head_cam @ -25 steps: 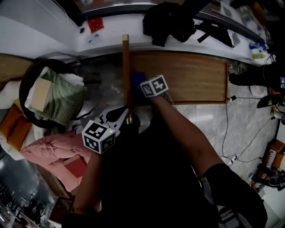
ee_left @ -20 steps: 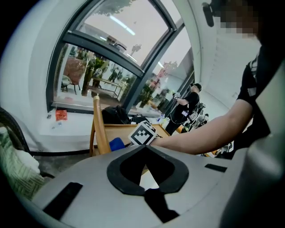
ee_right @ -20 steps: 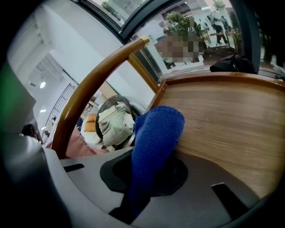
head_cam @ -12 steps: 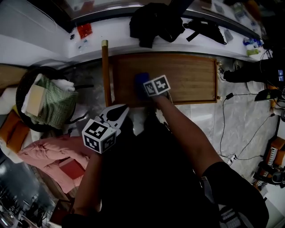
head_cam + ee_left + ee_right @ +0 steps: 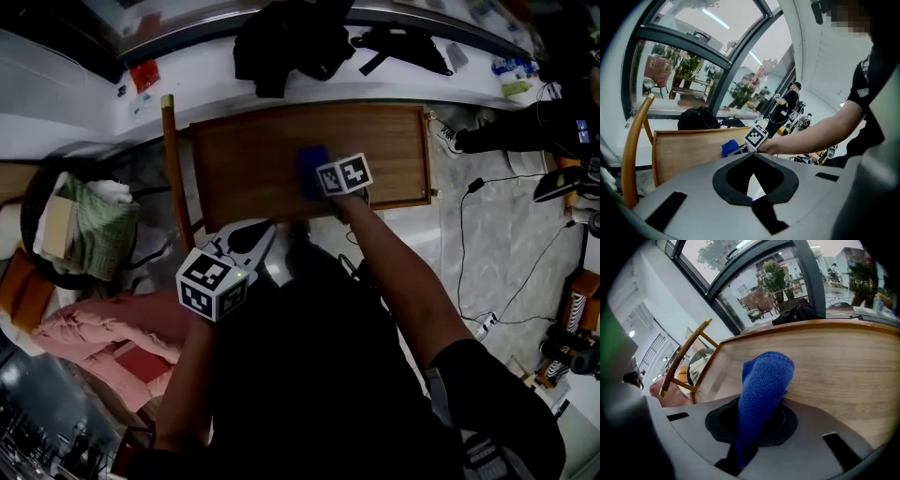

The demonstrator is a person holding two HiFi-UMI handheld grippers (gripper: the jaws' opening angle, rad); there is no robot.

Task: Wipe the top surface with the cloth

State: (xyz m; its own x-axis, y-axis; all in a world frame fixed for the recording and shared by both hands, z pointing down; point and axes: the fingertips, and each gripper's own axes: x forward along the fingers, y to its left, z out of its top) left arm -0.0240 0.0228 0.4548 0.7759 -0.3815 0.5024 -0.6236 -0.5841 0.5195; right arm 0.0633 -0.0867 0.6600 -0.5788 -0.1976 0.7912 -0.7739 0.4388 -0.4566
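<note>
The wooden top surface (image 5: 244, 159) lies in front of me, long side left to right. A blue cloth (image 5: 312, 171) rests on its near middle, and my right gripper (image 5: 323, 178) is shut on it. In the right gripper view the cloth (image 5: 764, 385) sticks up out of the shut jaws of that gripper (image 5: 757, 427), against the wood (image 5: 834, 366). My left gripper (image 5: 265, 231) hangs off the top's near edge, shut and holding nothing. The left gripper view shows this gripper (image 5: 752, 159) pointing at the top (image 5: 689, 150) and the cloth (image 5: 730, 147).
A curved wooden rail (image 5: 171, 159) stands at the top's left end. A dark basket of folded green fabric (image 5: 80, 225) and pink bedding (image 5: 103, 323) lie at the left. Black bags (image 5: 281, 37) sit on the white ledge behind. Cables (image 5: 469, 253) trail over the floor at the right.
My right gripper has slid the blue cloth rightward, from the top's left end to about its middle. The left gripper has stayed shut in the same place.
</note>
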